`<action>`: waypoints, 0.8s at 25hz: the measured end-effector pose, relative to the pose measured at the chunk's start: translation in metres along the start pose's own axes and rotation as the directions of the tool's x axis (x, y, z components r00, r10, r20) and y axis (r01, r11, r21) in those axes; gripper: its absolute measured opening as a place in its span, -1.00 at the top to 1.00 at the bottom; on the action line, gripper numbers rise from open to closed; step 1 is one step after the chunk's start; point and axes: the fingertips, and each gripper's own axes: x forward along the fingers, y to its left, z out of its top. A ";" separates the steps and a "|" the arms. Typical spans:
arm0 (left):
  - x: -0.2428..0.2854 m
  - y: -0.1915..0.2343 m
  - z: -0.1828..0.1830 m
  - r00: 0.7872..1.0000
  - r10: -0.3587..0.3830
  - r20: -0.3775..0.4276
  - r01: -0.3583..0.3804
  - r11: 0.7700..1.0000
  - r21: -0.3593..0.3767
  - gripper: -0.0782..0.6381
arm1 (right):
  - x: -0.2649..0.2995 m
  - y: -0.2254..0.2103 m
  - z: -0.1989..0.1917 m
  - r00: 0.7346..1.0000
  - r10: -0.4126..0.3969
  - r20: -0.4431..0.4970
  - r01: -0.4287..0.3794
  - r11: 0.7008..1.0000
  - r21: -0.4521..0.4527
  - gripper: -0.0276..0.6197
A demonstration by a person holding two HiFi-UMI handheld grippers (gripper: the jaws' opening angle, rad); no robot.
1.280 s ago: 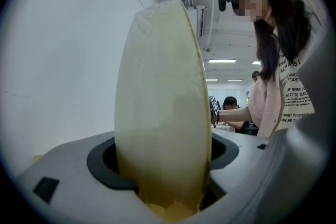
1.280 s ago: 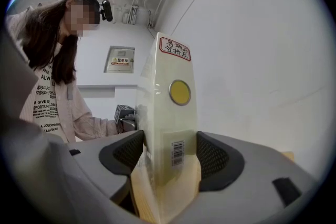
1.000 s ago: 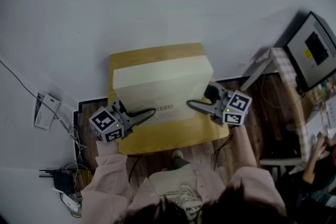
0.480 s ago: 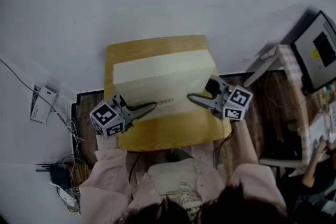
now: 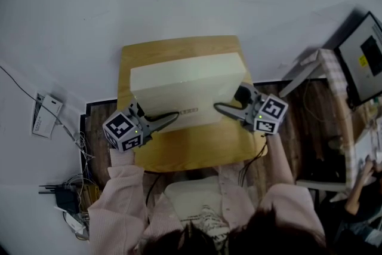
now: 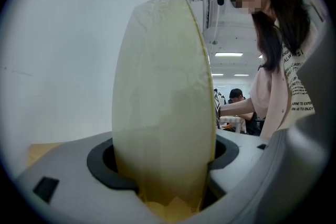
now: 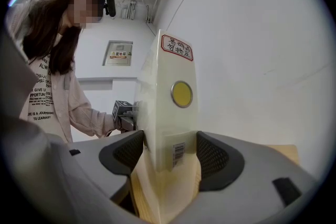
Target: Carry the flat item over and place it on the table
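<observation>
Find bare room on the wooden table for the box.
Bare tabletop shows between the flat box and the person, plus thin strips at its far and left edges. Crowded: cables on the floor at left, a monitor at right.

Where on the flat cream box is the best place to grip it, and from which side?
At its two opposite ends, one gripper coming in from each side, jaws across the thin dimension. The flat cream box is broad but slim, so only its thickness fits the jaws. The left gripper and right gripper hold it so over the wooden table.
</observation>
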 end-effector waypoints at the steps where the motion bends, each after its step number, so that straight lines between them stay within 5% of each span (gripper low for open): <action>1: 0.000 0.001 -0.002 1.000 -0.001 0.001 0.001 1.000 0.002 -0.26 | 0.000 0.000 -0.002 1.000 -0.001 -0.001 0.001 1.000 -0.002 -0.03; 20: -0.002 -0.008 -0.014 0.999 0.027 0.033 -0.028 1.000 0.009 -0.28 | -0.001 0.007 -0.009 0.999 0.022 -0.036 -0.024 0.999 -0.049 -0.04</action>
